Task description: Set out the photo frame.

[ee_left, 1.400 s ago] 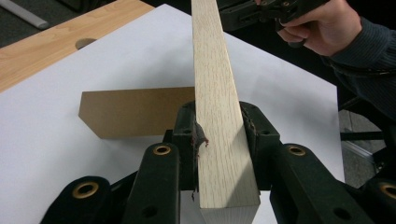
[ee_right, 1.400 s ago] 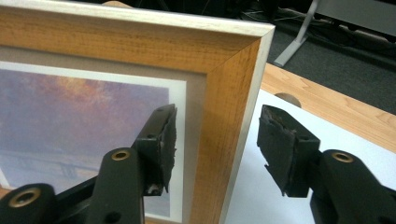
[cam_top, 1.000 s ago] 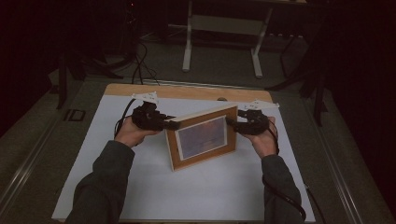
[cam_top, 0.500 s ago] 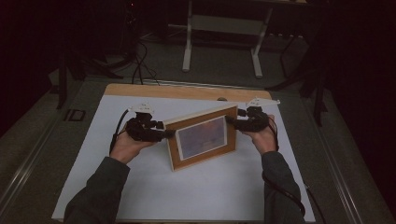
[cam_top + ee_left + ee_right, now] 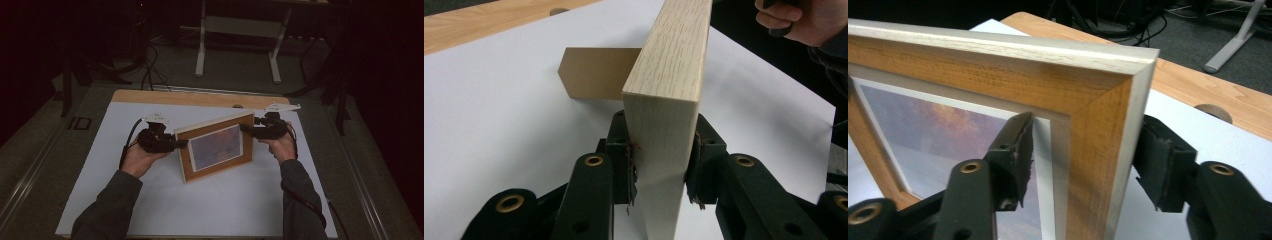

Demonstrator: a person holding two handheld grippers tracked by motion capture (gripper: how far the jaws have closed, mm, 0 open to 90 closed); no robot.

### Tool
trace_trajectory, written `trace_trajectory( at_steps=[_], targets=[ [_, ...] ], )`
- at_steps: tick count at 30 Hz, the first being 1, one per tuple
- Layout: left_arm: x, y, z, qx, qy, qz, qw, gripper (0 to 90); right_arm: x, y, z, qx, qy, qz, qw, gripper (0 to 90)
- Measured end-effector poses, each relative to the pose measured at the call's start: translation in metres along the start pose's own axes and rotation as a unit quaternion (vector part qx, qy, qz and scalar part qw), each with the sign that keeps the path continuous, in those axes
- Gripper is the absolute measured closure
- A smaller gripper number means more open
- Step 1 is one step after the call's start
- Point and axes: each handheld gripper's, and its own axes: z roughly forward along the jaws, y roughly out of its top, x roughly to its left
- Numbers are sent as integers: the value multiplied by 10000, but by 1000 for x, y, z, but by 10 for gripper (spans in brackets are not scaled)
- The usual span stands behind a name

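Dim workshop floor surrounds a white-topped table (image 5: 150, 210) with a wooden edge at 12 o'clock. At its centre stands the picture frame (image 5: 216, 148), upright and leaning back, apparently so its easel flap (image 5: 596, 73) can carry it. The left gripper (image 5: 176, 143) pinches the frame's 9 o'clock edge, its jaws having just closed. The right gripper (image 5: 248, 129) straddles the 3 o'clock corner, 2 pads spread and not pressing. The left gripper view reveals the flap; the right gripper view, the photo.
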Motion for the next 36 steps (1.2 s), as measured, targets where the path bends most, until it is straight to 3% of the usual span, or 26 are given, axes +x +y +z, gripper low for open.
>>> trace_trajectory(
  at_steps=[6, 14, 24, 36],
  targets=[
    [11, 0, -2, -126, 129, -214, 9996, 698, -1, -2, -4, 11, 114, 127, 9999, 554],
    [19, 0, -5, -251, 205, -253, 9992, 669, 5, -3, -5, 43, 55, 59, 10000, 614],
    [25, 3, -2, -262, 210, -152, 9993, 646, 11, -6, -9, 50, -61, 151, 9999, 617],
    [33, 10, 3, -284, 286, -171, 9990, 605, 19, -12, -16, 61, -181, 298, 9994, 620]
  ],
)
